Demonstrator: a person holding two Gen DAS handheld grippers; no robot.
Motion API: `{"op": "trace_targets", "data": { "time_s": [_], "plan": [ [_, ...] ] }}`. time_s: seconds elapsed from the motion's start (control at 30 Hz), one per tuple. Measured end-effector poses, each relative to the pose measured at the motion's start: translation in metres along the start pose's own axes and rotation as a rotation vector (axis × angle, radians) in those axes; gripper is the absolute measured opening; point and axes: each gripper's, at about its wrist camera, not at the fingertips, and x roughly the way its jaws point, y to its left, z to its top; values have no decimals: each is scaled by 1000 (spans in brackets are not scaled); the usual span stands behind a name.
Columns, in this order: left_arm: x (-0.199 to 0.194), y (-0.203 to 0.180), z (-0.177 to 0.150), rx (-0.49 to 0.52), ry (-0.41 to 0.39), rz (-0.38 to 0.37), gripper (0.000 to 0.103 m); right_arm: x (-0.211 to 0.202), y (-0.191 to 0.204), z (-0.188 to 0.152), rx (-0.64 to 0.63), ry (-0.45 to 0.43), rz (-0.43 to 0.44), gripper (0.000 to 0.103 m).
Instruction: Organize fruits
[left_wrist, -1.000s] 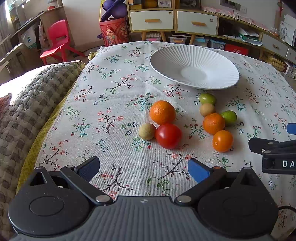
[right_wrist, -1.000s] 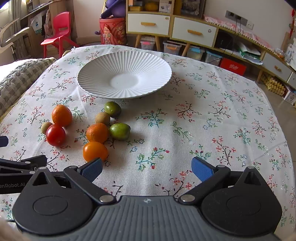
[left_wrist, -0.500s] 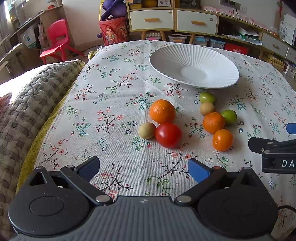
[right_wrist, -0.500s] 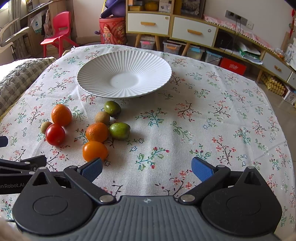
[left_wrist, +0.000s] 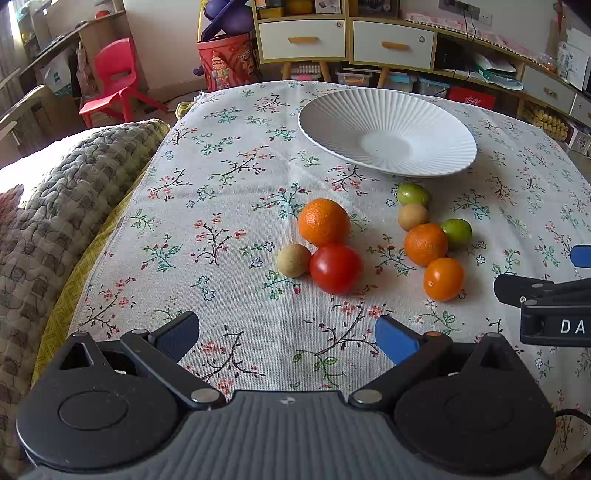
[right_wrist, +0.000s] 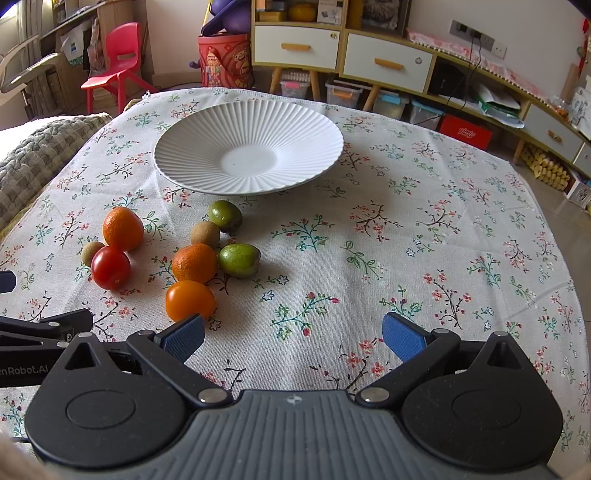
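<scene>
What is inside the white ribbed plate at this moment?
Nothing: the white ribbed plate shows a bare ribbed bowl and a smooth centre. All the fruits, such as the red tomato, lie on the floral tablecloth before it. What the plate covers underneath is hidden.

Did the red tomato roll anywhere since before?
No. The red tomato sits in the same spot, touching the big orange and the small tan fruit, short of the white plate.
</scene>
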Motion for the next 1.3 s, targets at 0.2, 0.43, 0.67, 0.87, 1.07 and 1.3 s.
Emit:
{"op": "trace_targets", "data": {
  "time_s": [0.2, 0.43, 0.67, 0.87, 1.07, 1.3],
  "plan": [
    [0, 0, 0, 0, 1, -1, 92, 0, 0, 0, 1, -1, -1, 102],
    [0, 0, 0, 0, 1, -1, 92, 0, 0, 0, 0, -1, -1, 102],
    [0, 1, 0, 1, 1, -2, 92, 0, 0, 1, 2, 1, 0, 102],
    [1, 2, -1, -1, 3, -1, 92, 3, -3, 2, 8, 17, 4, 102],
    [7, 5, -2, 5, 6, 6, 92, 10, -3, 1, -4, 36, 7, 102],
    [30, 17, -5, 9, 30, -26, 92, 30, -2, -2, -80, 57, -1, 102]
  ]
}}
